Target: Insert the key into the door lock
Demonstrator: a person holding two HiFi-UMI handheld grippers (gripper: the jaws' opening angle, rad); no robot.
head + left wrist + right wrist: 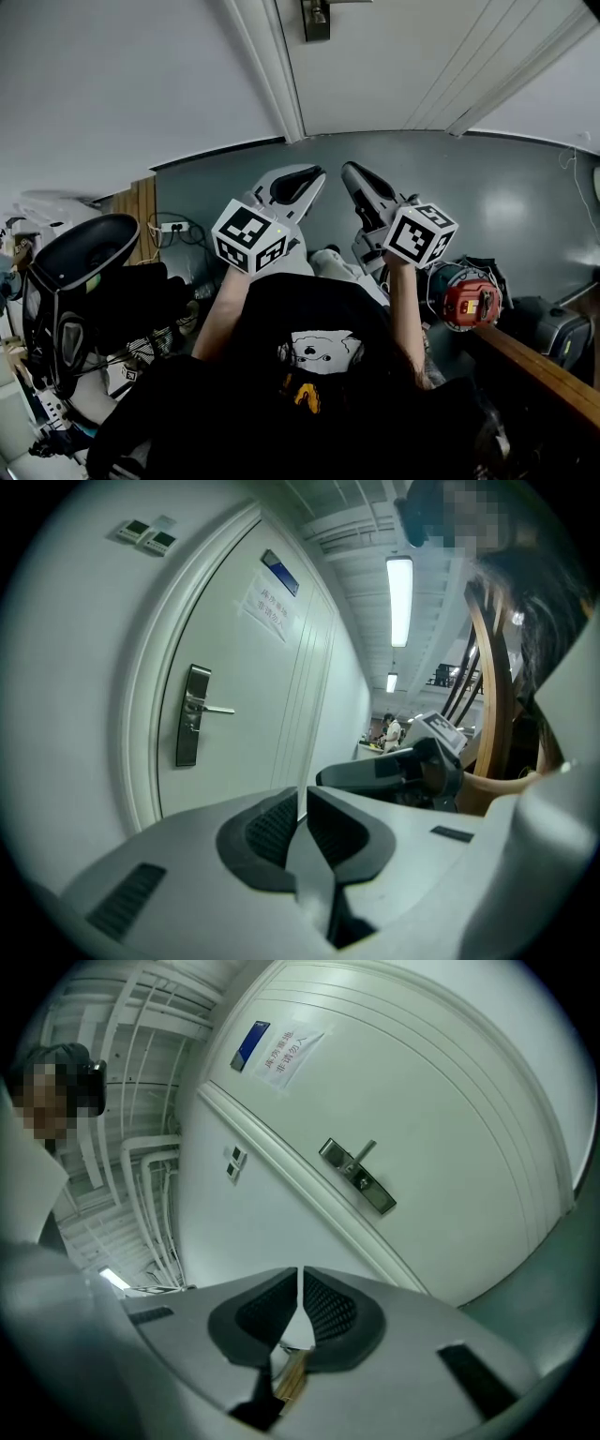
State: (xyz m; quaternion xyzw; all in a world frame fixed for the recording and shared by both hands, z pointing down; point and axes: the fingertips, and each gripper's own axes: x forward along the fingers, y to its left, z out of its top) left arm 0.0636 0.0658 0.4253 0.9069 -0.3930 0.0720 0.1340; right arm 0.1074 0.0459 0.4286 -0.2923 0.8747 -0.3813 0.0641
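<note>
Wall (pixel 112 75), plain white, lies off to the left of the left gripper (pixel 314 178). We hold that gripper up toward the door (pixel 394 66), its marker cube (pixel 248 236) turned back at us. In the left gripper view its ribbed pads (pixel 267 827) are pressed together, with only a hairline slit between them and nothing in it.

Ahead of its tips and to their left stands the door lock (pixel 192 714), a dark upright plate. Its silver lever handle (pixel 217 709) points right. Higher on the door, beyond the tips, a paper notice (pixel 265 607) hangs under a small blue sign (pixel 279 572). The print is too small for us to read.

The right gripper (pixel 350 172) sits just beside the left one, tips near each other but apart, both aimed toward the door. In the right gripper view its jaws are drawn narrow, with the tips almost meeting. Low between them we see the key (pixel 292 1374), a brass-coloured strip clamped deep toward the jaw root with a bit of pale metal above it. We cannot make out its blade.

From the right gripper, the lock is ahead of and above the tips, tilted in that view and well apart from the key. To the right of and behind the right gripper, on the grey floor (pixel 525 206), sits a red-and-grey device (pixel 469 300).
</note>
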